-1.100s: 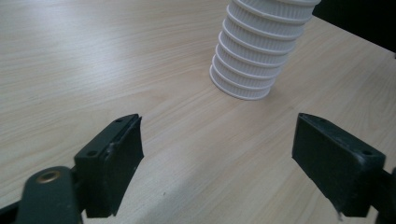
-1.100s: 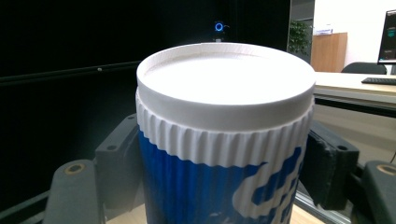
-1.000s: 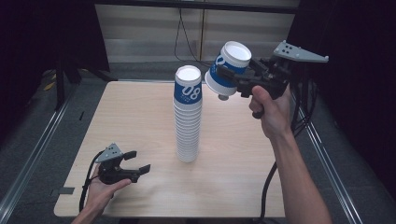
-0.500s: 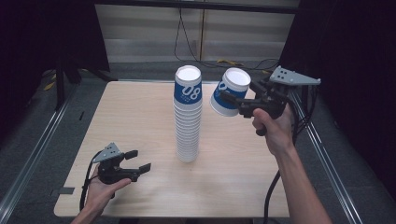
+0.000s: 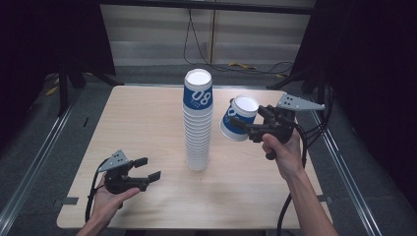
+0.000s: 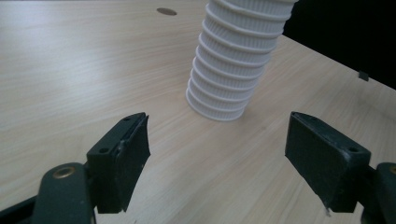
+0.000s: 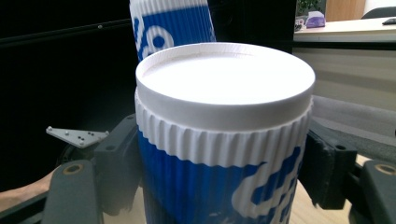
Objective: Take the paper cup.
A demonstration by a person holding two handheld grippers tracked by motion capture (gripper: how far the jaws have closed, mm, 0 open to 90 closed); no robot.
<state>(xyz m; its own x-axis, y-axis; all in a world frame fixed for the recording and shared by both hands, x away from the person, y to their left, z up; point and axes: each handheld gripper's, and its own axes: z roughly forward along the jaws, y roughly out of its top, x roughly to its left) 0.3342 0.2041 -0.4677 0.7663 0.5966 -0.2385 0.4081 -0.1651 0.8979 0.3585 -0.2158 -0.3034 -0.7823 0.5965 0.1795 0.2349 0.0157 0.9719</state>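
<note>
A tall stack of upturned white-and-blue ribbed paper cups [image 5: 198,118] stands mid-table; its ribbed base [image 6: 230,70] fills the top of the left gripper view. My right gripper [image 5: 242,126] is shut on a single blue-and-white cup [image 5: 238,118], held tilted in the air just right of the stack. In the right gripper view that cup [image 7: 224,135] sits bottom-up between both jaws, the stack [image 7: 170,25] behind it. My left gripper [image 5: 147,168] rests low over the table's front left, open, nothing between its pads [image 6: 123,158].
The wooden table [image 5: 142,118] has dark floor and metal rails on both sides. Cables trail from each gripper; the right one hangs off the table's right edge. A wall with a hanging cable lies beyond the far edge.
My right gripper has carried the cup down and slightly right, from above the stack's top to beside its upper half. The left gripper has not moved.
</note>
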